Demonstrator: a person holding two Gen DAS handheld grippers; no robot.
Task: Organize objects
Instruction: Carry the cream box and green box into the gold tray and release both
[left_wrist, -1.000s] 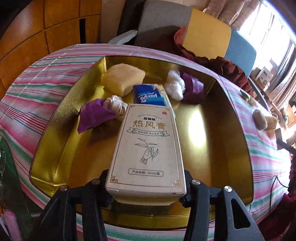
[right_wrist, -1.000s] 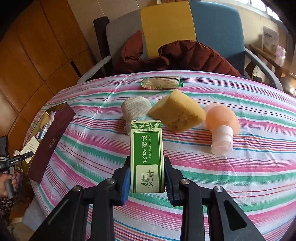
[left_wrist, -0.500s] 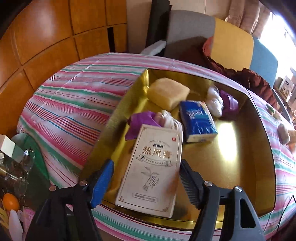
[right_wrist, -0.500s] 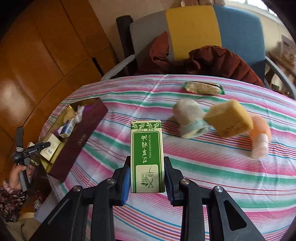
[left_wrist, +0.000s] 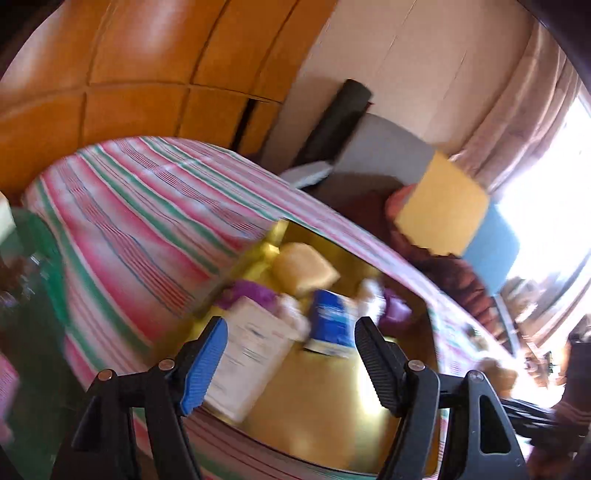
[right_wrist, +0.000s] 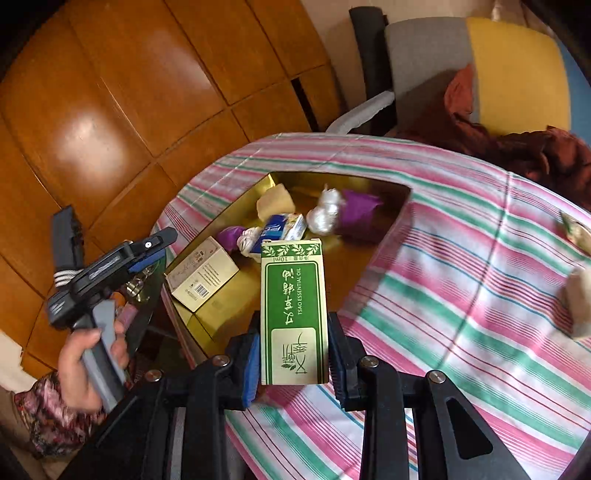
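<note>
Right gripper (right_wrist: 291, 363) clamps green box (right_wrist: 293, 314); left gripper (left_wrist: 291, 356) — jaws apart, empty.

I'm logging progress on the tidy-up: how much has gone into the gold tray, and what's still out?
Done: the cream box, yellow sponge, blue packet and purple-and-white bundles lie in the gold tray; the left gripper is open and empty. In hand: the right gripper clamps the green box. Left: a few items at the tablecloth's right edge.
</note>
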